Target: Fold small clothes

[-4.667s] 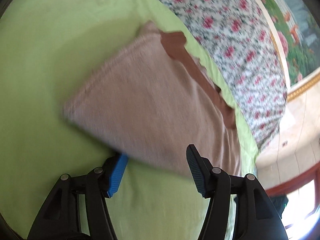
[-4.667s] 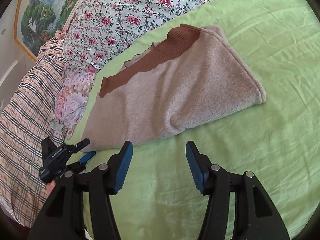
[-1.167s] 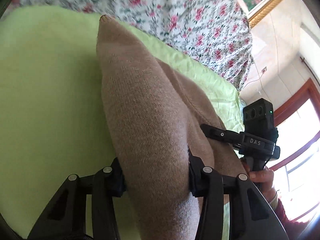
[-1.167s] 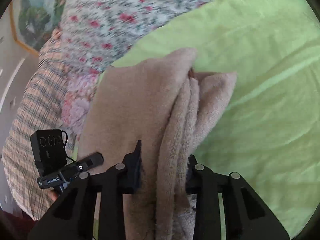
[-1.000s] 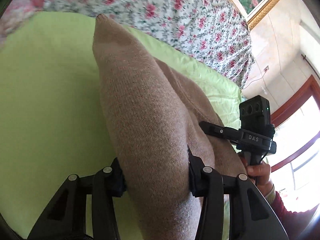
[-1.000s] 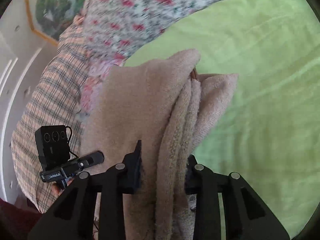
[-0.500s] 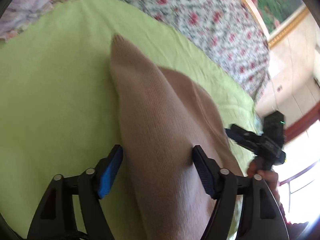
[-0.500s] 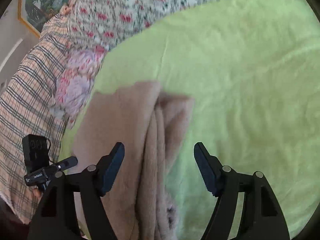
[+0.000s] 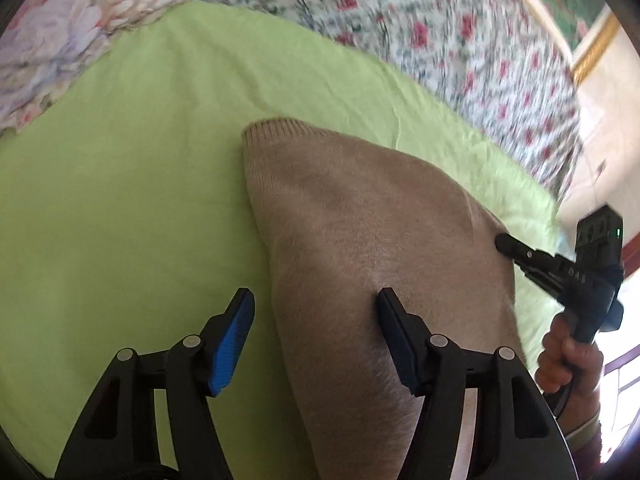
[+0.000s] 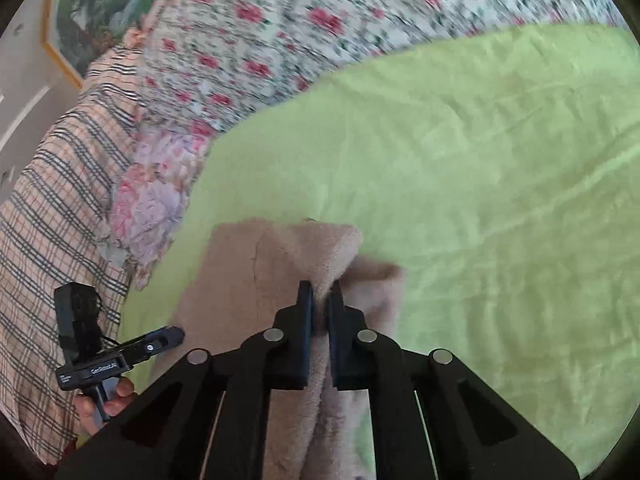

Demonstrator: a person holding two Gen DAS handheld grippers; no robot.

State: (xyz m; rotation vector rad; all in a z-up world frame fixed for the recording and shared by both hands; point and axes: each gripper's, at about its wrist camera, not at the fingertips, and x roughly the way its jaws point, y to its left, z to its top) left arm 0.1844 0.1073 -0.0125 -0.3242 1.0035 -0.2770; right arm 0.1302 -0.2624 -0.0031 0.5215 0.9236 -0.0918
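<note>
Right claw (image 10: pixel 319 312) pinches the folded sweater (image 9: pixel 372 248); left claw (image 9: pixel 316 336) gapes beside it. Lower the fold evenly, edges aligned.

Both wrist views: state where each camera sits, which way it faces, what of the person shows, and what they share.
Left wrist: sits behind the open left gripper, looking across the tan sweater on the green sheet; the right hand shows.
Right wrist: sits behind the right gripper, shut on the sweater's edge; the left hand shows.
Shared: sweater, sheet, floral bedding.
</note>
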